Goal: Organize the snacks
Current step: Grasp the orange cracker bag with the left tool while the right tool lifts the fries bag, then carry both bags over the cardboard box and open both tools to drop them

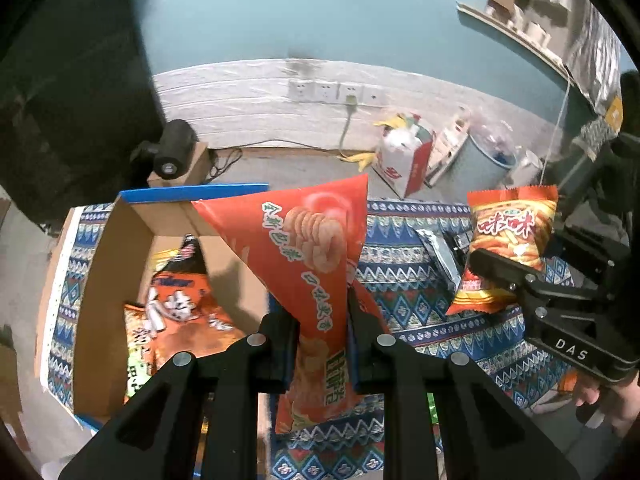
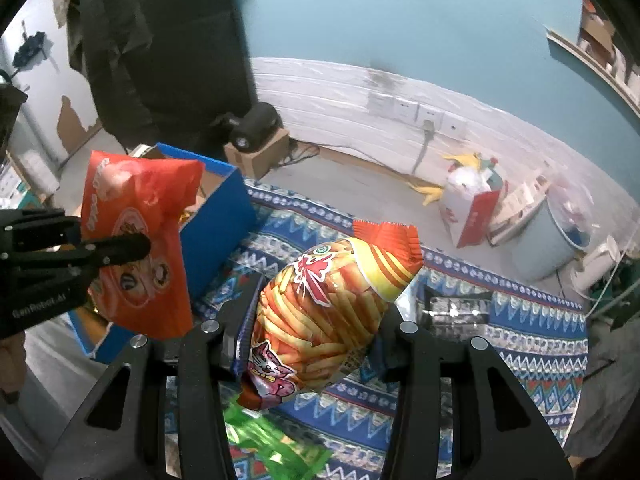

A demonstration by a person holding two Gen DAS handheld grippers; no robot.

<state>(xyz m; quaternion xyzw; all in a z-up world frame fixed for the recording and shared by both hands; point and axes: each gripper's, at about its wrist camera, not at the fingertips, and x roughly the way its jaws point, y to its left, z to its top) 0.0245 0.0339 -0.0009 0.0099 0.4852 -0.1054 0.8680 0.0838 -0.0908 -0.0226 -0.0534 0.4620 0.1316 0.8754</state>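
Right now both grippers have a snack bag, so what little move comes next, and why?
Probably carry the red cracker bag, pinched in the left hand-held gripper, a bit further over the open cardboard box. The bag hangs above the box's edge, and other snacks already lie inside. The right hand-held gripper holds the fries bag above the patterned cloth.

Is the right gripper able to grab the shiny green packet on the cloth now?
Probably not: the right gripper has its jaws shut on the orange fries-print snack bag, though the shiny green packet lies uncovered below.
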